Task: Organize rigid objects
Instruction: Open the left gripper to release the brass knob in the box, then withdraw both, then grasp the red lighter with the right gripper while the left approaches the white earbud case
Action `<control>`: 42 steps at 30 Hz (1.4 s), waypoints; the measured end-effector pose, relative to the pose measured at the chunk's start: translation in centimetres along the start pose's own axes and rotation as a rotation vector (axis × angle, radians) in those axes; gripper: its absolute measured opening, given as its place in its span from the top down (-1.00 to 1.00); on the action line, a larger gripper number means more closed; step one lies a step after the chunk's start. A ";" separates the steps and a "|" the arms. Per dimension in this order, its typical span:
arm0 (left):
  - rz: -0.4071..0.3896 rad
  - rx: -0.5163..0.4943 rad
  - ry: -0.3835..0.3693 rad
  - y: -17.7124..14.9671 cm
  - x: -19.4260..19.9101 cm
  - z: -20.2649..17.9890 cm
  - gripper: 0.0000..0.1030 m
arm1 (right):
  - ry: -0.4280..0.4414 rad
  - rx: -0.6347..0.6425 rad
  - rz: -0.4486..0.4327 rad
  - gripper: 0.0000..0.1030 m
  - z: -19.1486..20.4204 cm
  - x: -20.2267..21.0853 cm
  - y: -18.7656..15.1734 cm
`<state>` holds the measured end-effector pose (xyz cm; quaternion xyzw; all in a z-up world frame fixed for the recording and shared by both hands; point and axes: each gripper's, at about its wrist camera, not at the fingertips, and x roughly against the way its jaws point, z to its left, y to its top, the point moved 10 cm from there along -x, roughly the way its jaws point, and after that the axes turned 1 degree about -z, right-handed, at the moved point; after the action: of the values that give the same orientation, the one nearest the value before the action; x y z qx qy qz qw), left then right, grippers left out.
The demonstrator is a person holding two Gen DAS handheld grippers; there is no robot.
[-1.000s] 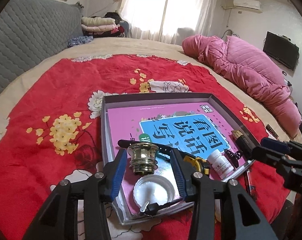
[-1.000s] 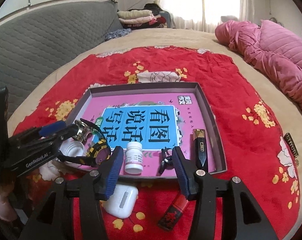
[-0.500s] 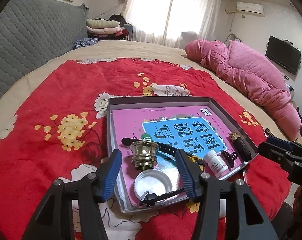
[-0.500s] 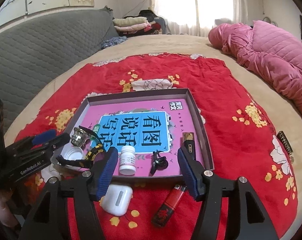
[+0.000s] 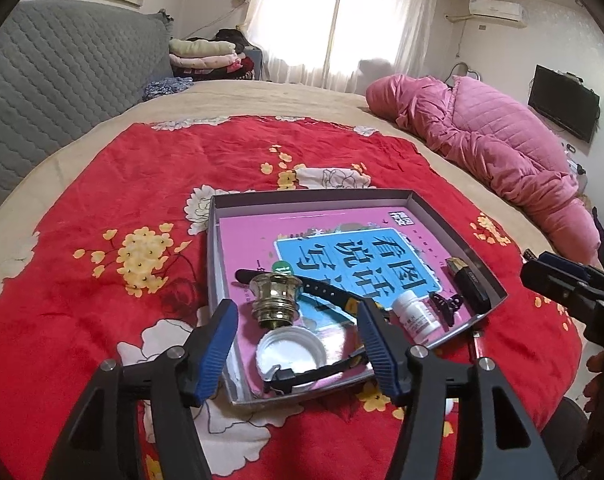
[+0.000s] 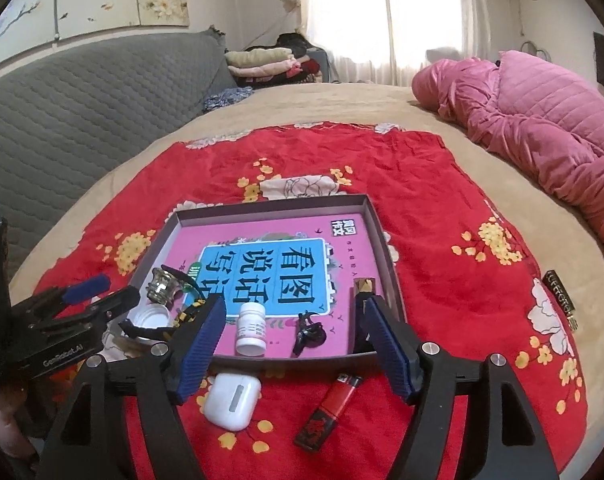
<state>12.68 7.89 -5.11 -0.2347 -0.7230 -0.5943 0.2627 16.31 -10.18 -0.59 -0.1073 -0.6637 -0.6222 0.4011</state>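
Left wrist view: the left gripper is held with its jaws spread wide, having just been opening, and nothing is clamped. Just ahead, between the fingers, a brass fitting and a white lid are seen inside the grey tray. A white pill bottle is located ahead to the right.

Right wrist view: the right gripper is likewise spread, having just been opening, with nothing gripped. The pill bottle and a black clip are positioned between the fingers. A white earbud case and red lighter are found below, outside the tray.
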 end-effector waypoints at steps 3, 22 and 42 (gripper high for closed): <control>0.005 -0.006 -0.004 -0.1 0.2 -0.5 -0.19 | -0.005 -0.013 0.000 -0.43 -0.6 0.3 0.0; 0.063 -0.036 -0.046 -2.0 1.3 -4.6 -0.19 | -0.063 -0.016 0.029 -0.45 -1.9 1.3 -2.4; 0.162 -0.064 -0.074 -5.2 1.3 -8.0 -0.19 | -0.086 -0.056 0.114 -0.45 -2.6 0.6 -6.9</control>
<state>9.10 -0.88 -6.84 -0.3223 -0.6917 -0.5848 0.2753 12.51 -14.13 -5.55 -0.1829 -0.6556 -0.6114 0.4038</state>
